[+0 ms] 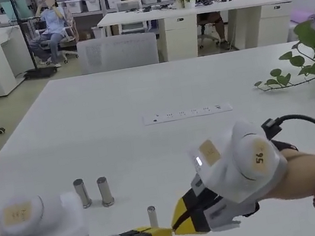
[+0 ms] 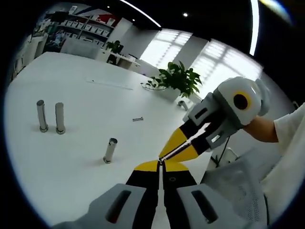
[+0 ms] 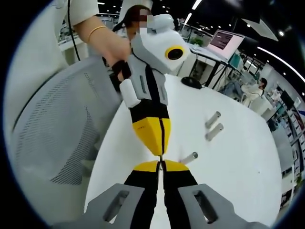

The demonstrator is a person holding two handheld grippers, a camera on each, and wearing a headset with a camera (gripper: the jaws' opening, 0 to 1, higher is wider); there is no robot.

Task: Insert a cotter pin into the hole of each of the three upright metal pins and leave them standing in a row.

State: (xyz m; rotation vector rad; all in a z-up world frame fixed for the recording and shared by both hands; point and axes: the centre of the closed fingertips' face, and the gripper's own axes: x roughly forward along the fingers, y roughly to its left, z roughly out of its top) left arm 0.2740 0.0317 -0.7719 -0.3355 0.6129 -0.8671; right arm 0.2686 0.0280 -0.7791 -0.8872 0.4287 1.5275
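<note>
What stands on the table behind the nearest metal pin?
Two upright metal pins, side by side, then a flat white strip. The right tool hides the table beside that pin.

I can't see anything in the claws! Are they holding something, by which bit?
The left claw and right claw, both yellow-tipped, meet tip to tip, pinched on something thin and silvery, probably a cotter pin. Too small to tell which part.

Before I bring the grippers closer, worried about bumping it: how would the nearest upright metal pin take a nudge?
Nearest pin: tall on a narrow base, so probably tips easily. Round-bodied, so likely rolls once down. Looks metal, probably stiff.
</note>
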